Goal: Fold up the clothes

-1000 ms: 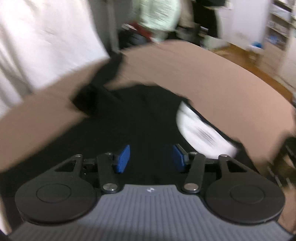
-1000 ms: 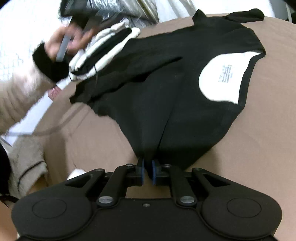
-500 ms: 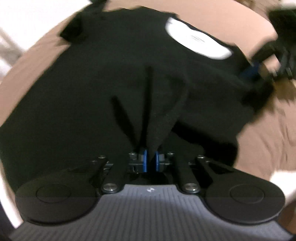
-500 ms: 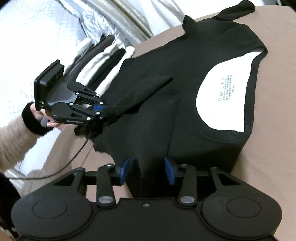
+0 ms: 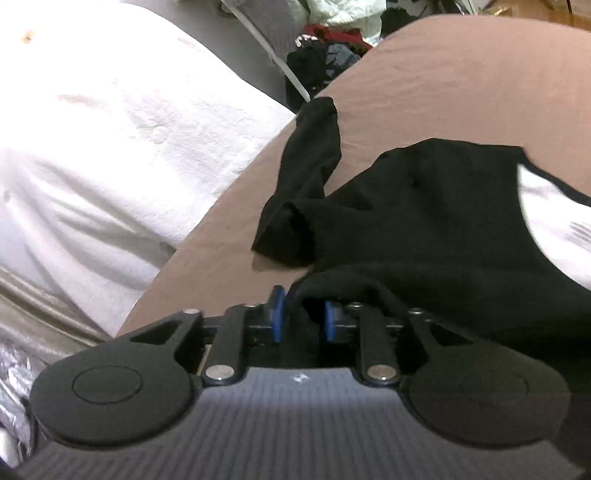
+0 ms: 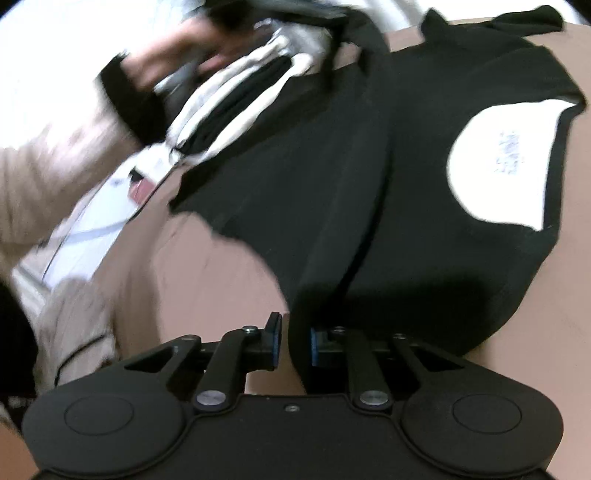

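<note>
A black T-shirt with a white printed patch inside its neck lies spread on the brown surface. My right gripper is at the shirt's near edge. Its jaws are closing, a fold of black cloth lies against the right pad, and a gap still shows beside the left pad. My left gripper is at another edge of the shirt, near a crumpled sleeve. Its jaws are opening, and black cloth hangs loose between the blue pads. A blurred hand with a beige sleeve is at the upper left of the right wrist view.
A folded black-and-white striped garment lies beside the shirt. White bedding borders the brown surface on the left, with a clothes pile beyond. Crinkled silver sheeting and a beige cloth sit near the front edge.
My left gripper shut on a shirt fold, carried it toward the sleeve side, and its pads have now parted. My right gripper let go of the hem, opened wide, then narrowed again.
</note>
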Demonstrator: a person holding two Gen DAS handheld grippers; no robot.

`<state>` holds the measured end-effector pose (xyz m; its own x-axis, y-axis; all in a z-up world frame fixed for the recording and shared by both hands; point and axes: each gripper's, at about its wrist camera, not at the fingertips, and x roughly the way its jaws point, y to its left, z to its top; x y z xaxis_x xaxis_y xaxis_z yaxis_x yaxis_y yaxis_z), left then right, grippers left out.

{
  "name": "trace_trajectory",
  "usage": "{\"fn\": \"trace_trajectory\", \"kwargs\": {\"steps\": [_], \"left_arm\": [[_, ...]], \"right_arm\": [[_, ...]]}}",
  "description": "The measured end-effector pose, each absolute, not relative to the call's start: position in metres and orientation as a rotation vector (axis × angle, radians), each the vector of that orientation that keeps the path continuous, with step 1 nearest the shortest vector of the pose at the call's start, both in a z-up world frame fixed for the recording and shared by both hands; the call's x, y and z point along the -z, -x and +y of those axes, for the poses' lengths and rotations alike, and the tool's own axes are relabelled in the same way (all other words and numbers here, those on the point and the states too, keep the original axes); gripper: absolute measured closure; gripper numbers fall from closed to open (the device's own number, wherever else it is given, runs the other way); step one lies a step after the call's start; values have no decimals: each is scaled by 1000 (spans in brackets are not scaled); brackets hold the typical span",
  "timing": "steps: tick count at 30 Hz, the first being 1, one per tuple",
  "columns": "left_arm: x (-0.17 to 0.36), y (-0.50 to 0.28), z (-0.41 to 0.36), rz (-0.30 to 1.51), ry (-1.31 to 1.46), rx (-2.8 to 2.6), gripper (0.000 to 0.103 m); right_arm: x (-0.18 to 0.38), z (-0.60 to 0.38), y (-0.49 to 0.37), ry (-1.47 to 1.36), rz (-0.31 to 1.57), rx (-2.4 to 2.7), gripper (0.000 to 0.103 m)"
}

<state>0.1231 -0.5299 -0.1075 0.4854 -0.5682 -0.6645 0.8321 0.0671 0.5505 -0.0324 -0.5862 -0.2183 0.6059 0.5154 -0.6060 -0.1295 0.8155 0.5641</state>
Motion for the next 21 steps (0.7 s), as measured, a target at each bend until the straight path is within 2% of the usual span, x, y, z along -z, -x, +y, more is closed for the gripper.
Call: {"fn": "trace_trajectory", "kwargs": {"steps": [2, 3, 4, 10, 11, 12, 14, 16, 18, 21], "left_arm": [[117, -131, -547, 318, -1073, 1057, 61], [123, -134, -551, 318, -1082, 1039, 52], [127, -137, -554, 315, -1088, 1025, 50], [125, -158, -562, 203, -1027, 795, 50], [119, -160, -559, 212, -988, 805, 50], [112, -160, -553, 242, -941, 843, 50], [101, -155, -535, 336, -857, 946, 48], [100, -144, -513, 430, -804, 1027, 42], [104, -133, -488, 535, -743, 1112, 37], [119, -121, -449, 764, -603, 1256, 31]], "right_arm": [[218, -587, 37, -500, 858, -401, 85], [218, -588, 39, -500, 865, -405, 85], [219, -589, 41, -499, 874, -409, 86], [219, -594, 39, -481, 948, -439, 86], [219, -595, 38, -476, 958, -435, 87], [216, -598, 38, -468, 968, -415, 95], [211, -605, 37, -455, 980, -375, 96], [199, -614, 41, -459, 923, -329, 77], [193, -628, 47, -529, 845, -303, 72], [201, -637, 48, -630, 835, -300, 72]]}}
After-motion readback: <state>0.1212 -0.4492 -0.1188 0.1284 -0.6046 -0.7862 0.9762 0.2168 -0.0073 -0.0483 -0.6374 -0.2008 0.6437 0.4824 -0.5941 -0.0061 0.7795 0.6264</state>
